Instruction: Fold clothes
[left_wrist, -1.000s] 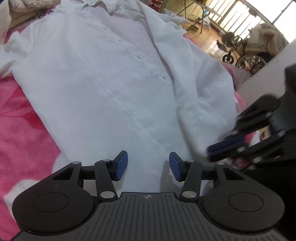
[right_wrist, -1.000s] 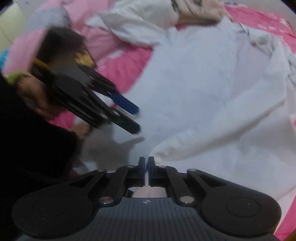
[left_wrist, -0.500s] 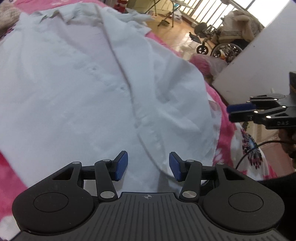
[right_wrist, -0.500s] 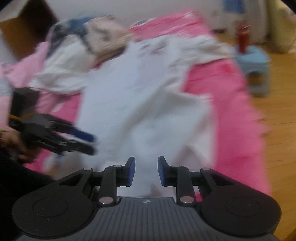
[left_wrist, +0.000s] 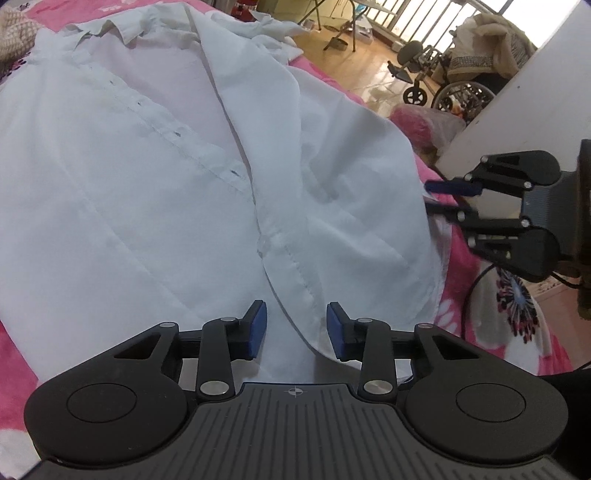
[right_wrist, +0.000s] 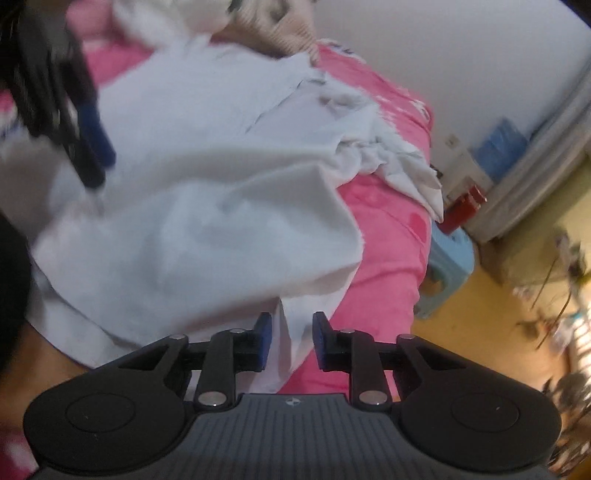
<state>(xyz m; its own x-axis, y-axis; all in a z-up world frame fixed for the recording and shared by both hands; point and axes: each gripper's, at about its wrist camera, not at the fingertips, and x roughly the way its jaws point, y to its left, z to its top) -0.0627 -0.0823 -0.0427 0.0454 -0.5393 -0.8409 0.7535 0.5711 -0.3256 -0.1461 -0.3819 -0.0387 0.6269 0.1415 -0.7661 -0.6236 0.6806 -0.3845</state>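
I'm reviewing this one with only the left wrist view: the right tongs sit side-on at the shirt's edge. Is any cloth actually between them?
Observer: Yes. In the right wrist view a fold of the white shirt stands between the right tongs. They have just been closing, but the pads are not pressing on it.
Reviewer: What is beside the bed on that side?
Observer: A light blue stool stands on the floor close beside the pink bedding.

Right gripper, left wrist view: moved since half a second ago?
Yes: the right gripper went toward the white shirt, reaching its right edge; jaws just closing, fabric between.
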